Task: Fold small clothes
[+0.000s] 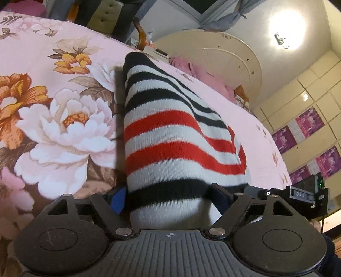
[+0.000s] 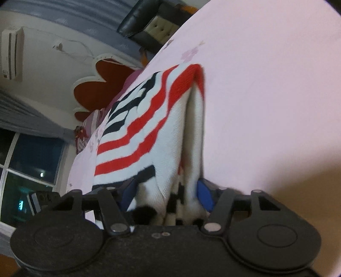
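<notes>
A small knitted garment with white, black and red stripes (image 1: 170,136) lies on the pink floral bedsheet (image 1: 64,64). My left gripper (image 1: 170,198) is shut on its near edge, the cloth bunched between the blue-padded fingers (image 1: 118,200). In the right wrist view the same striped garment (image 2: 149,132) is doubled over, with two layers meeting at a fold. My right gripper (image 2: 166,198) is shut on its near edge, the fabric pinched between the blue pads (image 2: 204,196). The other gripper's body (image 1: 307,194) shows at the right of the left view.
A cream rounded headboard (image 1: 223,55) and pink pillows (image 1: 198,72) stand at the bed's far end. A black tufted chair (image 1: 106,15) is beyond the bed. Cabinets with purple panels (image 1: 309,132) are at the right. A window (image 2: 27,162) shows at the left.
</notes>
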The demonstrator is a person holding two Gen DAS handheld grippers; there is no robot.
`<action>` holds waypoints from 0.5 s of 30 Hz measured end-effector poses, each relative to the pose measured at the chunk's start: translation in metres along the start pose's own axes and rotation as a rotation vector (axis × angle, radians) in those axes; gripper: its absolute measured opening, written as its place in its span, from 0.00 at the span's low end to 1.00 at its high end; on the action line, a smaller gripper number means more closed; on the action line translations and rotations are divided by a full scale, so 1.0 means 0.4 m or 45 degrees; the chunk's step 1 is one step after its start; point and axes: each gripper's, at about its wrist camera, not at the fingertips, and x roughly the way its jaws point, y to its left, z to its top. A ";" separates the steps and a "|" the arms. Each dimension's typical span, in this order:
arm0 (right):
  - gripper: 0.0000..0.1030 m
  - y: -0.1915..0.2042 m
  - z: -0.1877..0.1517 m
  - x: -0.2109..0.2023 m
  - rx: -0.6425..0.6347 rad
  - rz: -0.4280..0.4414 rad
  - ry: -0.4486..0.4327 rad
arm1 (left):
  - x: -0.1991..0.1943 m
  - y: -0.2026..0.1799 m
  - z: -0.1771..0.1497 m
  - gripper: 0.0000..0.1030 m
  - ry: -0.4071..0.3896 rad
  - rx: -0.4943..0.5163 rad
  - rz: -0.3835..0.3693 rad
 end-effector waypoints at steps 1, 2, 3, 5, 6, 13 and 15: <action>0.55 0.002 0.005 0.004 -0.002 0.011 0.002 | 0.004 0.000 0.004 0.76 -0.006 -0.006 -0.001; 0.53 0.002 0.011 0.010 -0.004 0.018 0.004 | 0.008 -0.002 0.006 0.74 -0.016 -0.009 0.006; 0.49 0.004 0.015 0.019 -0.008 0.016 0.002 | 0.010 -0.002 0.008 0.72 -0.025 -0.011 0.017; 0.47 0.014 0.018 0.025 -0.036 0.011 -0.007 | 0.011 -0.011 0.005 0.67 -0.045 0.004 0.050; 0.43 0.020 0.015 0.026 -0.061 -0.005 -0.014 | 0.012 -0.020 0.002 0.66 -0.054 0.027 0.072; 0.35 0.063 -0.016 0.011 -0.222 -0.112 -0.076 | 0.002 -0.059 0.005 0.55 -0.079 0.111 0.127; 0.34 0.069 -0.021 0.006 -0.222 -0.118 -0.091 | -0.005 -0.066 0.006 0.55 -0.085 0.118 0.136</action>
